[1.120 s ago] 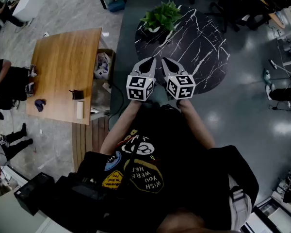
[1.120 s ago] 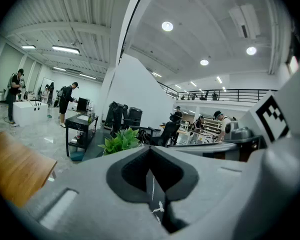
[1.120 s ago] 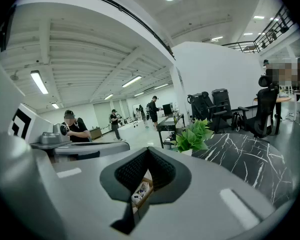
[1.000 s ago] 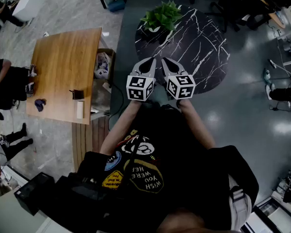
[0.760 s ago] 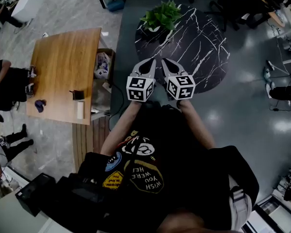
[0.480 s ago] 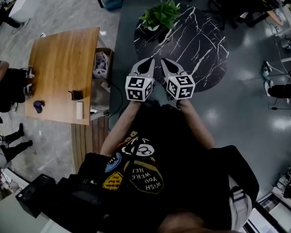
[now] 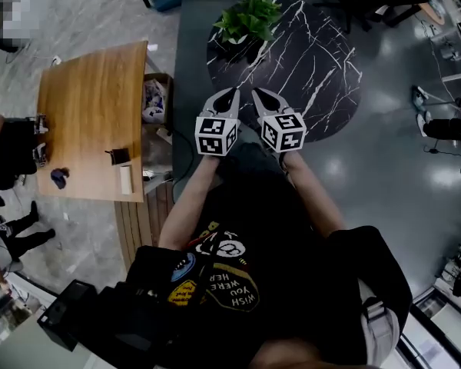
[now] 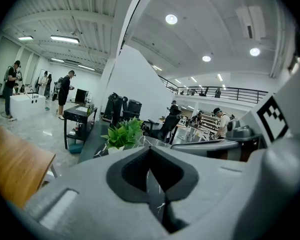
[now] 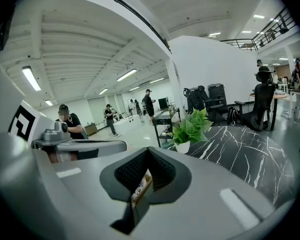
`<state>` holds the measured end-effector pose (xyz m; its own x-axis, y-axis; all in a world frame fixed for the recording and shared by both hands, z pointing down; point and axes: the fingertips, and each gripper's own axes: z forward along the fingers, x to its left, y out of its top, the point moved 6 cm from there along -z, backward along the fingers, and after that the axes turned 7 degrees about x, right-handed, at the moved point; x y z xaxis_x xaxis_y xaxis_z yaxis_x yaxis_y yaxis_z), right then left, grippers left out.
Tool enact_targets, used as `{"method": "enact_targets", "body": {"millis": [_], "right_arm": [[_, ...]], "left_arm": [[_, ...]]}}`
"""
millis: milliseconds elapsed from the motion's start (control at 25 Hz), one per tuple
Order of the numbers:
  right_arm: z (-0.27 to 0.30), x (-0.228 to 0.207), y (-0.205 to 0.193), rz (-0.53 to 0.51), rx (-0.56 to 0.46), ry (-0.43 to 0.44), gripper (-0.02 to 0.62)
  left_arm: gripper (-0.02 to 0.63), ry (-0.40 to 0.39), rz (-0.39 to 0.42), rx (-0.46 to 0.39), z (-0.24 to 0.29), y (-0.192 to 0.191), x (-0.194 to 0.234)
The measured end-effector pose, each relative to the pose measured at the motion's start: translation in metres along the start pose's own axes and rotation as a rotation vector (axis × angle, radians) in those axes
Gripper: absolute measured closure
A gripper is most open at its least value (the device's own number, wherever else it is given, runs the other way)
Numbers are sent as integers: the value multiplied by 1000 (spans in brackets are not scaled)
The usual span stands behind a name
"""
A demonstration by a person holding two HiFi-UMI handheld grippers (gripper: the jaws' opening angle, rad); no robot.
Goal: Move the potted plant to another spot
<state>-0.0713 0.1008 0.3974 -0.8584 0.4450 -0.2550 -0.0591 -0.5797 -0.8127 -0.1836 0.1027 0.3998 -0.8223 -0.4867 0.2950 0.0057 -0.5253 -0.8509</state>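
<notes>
The plant [image 7: 250, 20] is standing upright at the far left rim of the table [image 7: 315, 75], well apart from the left gripper [image 7: 233, 92] and right gripper [image 7: 257, 92], which are hanging side by side towards the near rim. Both are showing jaws pressed together on nothing. The plant is lying straight ahead between them, with neither hand looking clearly nearer.

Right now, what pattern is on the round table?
The table is black with white marble veins; head view shows it best.
</notes>
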Motion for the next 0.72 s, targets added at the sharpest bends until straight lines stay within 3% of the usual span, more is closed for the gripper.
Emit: {"method": "enact_targets", "body": {"millis": [560, 600, 720], "right_arm": [[122, -89, 16, 28, 42, 38, 592], [136, -95, 16, 30, 35, 42, 574], [179, -116, 12, 37, 24, 34, 430]], "left_arm": [[601, 43, -36, 56, 129, 0, 65], [601, 52, -26, 64, 139, -1, 75], [601, 85, -8, 74, 168, -4, 105]]}}
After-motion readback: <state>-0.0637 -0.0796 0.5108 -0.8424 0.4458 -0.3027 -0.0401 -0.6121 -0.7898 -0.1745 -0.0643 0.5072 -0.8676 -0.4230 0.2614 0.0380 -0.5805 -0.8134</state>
